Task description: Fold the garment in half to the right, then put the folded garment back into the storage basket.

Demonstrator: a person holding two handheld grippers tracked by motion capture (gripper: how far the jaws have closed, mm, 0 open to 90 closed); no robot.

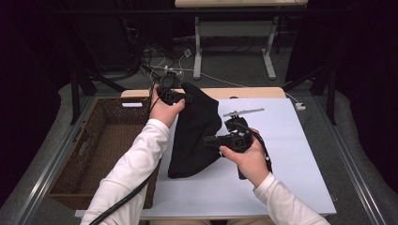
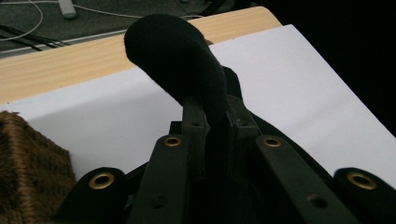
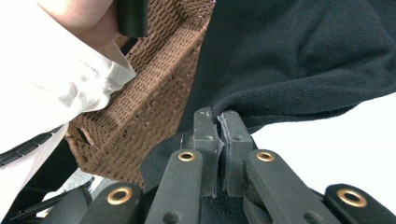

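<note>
Basket (image 1: 105, 145) sits at far left, on the surface's (image 1: 291, 154) left edge, open top, nothing visible inside. Left gripper (image 1: 187, 97) clenched on the far end of the black cloth (image 1: 195, 136); in the left gripper view the cloth (image 2: 180, 60) bulges up just past the tight jaws. Cloth is part lifted, hanging between both grippers, lower end touching the white surface just right of the basket. Right gripper (image 1: 206, 140) also clenched, pinching the cloth's near edge; right gripper view shows the hem (image 3: 289, 109) caught at the jaw tips, basket wall (image 3: 154, 98) close behind. Step in hand, by my read: cloth grasped at two spots, being carried toward the basket. Next move likely needs both grips kept tight, cloth raised enough for the hanging end to clear the basket rim, shifted left over the opening, then lowered in and let go.
</note>
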